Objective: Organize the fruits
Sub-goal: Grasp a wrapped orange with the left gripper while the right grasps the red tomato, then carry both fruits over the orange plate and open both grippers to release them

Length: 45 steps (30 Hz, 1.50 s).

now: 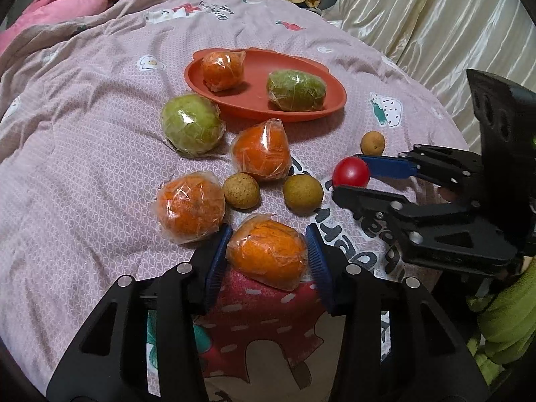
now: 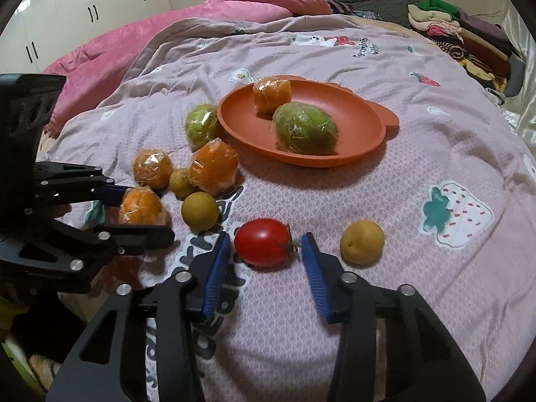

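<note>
**Two fruits gripped at once on bed**

A wrapped orange (image 1: 267, 254) is pinched between the left gripper's (image 1: 267, 256) fingers at the bed's near edge. The right gripper's (image 2: 265, 251) fingers flank a tomato (image 2: 262, 242), contact unclear. Slippery wrap could let the orange slide free before the far plate (image 1: 258, 100) is reached.

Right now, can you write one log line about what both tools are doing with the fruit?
left tool: shut on wrapped orange | right tool: around tomato, gaps both sides | plate: one orange, one green fruit
</note>
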Motion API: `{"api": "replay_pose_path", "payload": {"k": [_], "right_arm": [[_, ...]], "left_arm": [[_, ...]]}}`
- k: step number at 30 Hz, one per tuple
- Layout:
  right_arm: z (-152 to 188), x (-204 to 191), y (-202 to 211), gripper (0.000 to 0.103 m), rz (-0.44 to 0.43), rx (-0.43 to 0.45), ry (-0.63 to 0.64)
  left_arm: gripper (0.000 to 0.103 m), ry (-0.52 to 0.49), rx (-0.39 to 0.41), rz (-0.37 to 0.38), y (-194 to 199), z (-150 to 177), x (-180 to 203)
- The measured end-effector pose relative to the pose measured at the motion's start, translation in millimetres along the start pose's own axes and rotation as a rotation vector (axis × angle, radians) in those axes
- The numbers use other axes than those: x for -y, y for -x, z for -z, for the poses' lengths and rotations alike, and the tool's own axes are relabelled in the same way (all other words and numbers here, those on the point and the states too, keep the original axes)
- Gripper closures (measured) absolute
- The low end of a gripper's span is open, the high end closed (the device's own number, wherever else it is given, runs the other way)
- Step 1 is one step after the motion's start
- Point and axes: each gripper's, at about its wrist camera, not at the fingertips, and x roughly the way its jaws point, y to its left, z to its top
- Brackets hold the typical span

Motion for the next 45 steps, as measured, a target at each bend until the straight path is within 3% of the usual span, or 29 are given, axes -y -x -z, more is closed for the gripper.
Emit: {"api": "replay_pose_path", "payload": {"k": [13,25,35,45], "right_arm": [[-3.6,9.5,17.0,0.066,-0.014,0.038,-0.032],[-29.5,26.1,42.8,0.066,0.004,0.106,-0.045],[-44.8,35.3,52.7,0.066,0.024,0.138,-0.049],[-56.8,45.6,57.6,0.066,0.049,0.155,-0.055]], "left_arm": [[0.067,-0.007,0.044,0.036,17.7,-5.0,7.0],[0.067,0.006,0.114,0.007,45.5,-43.0,-7.5],[0.067,-0.035,0.108,-0.004,38.0,-80.1,-10.2],[0.067,-0.06,0.096,-0.007,32.3,-96.1,-10.8]]}}
